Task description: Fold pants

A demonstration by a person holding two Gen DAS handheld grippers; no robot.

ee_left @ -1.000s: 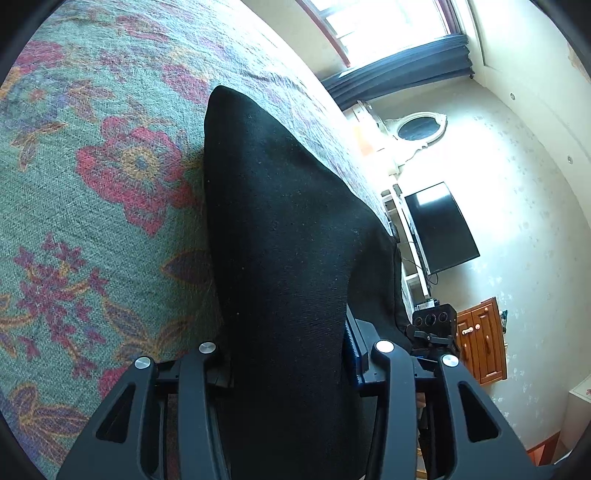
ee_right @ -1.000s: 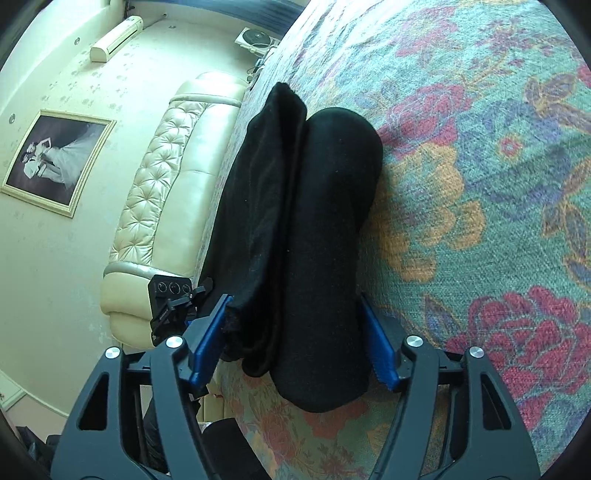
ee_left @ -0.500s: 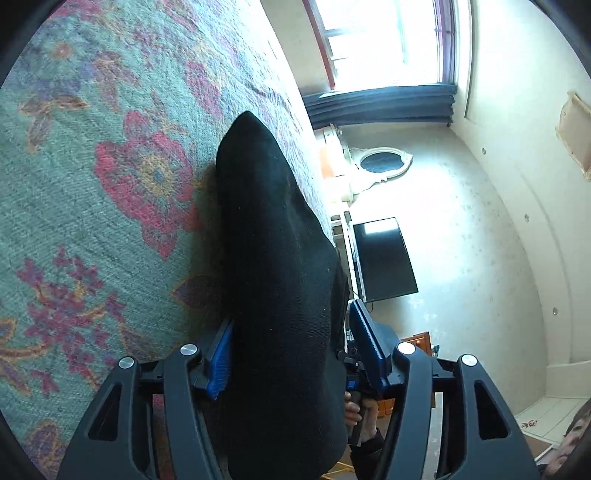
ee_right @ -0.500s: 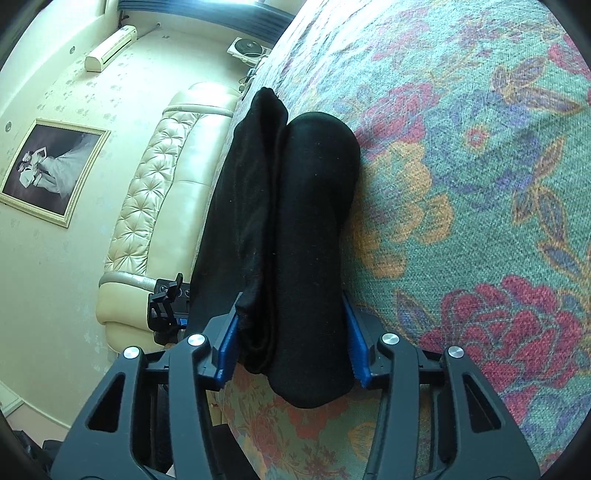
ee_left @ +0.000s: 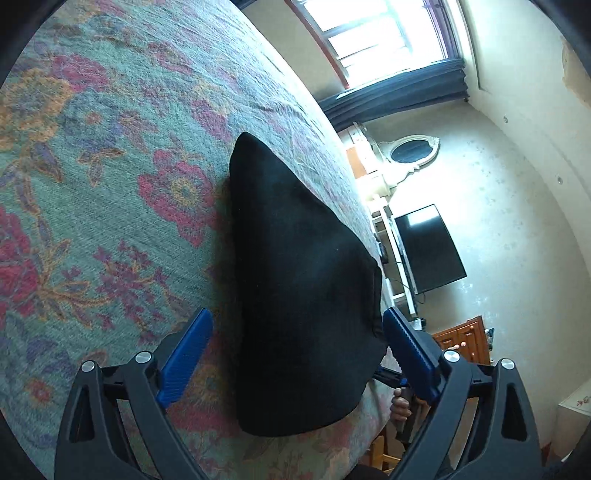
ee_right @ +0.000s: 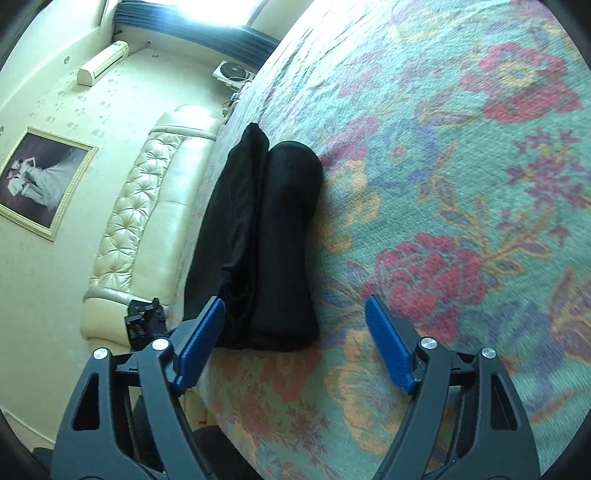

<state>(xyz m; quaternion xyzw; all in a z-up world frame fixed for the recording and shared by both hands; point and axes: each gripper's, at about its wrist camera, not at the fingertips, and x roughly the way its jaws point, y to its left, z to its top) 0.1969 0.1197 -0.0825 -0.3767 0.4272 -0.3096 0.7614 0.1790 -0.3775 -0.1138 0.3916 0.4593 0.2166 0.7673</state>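
Note:
The black pants [ee_left: 295, 280] lie folded in a thick bundle on the floral bedspread [ee_left: 92, 184], near the bed's edge. My left gripper [ee_left: 297, 354] is open, its blue pads on either side of the bundle's near end, not touching it. In the right wrist view the folded pants [ee_right: 266, 240] lie as two stacked rolls. My right gripper [ee_right: 295, 341] is open and pulled back, the bundle's near end just ahead of its left pad [ee_right: 199, 343].
The bedspread [ee_right: 461, 184] stretches wide to the right. A cream tufted headboard [ee_right: 147, 206] lies beyond the bed edge. A television [ee_left: 428, 247], a wooden cabinet [ee_left: 465, 339] and a window [ee_left: 376, 33] stand past the other edge. The other gripper [ee_right: 142, 317] shows beside the bed.
Both grippers have opened and let go of the pants. Both have drawn back a little; the folded bundle now rests on the bedspread.

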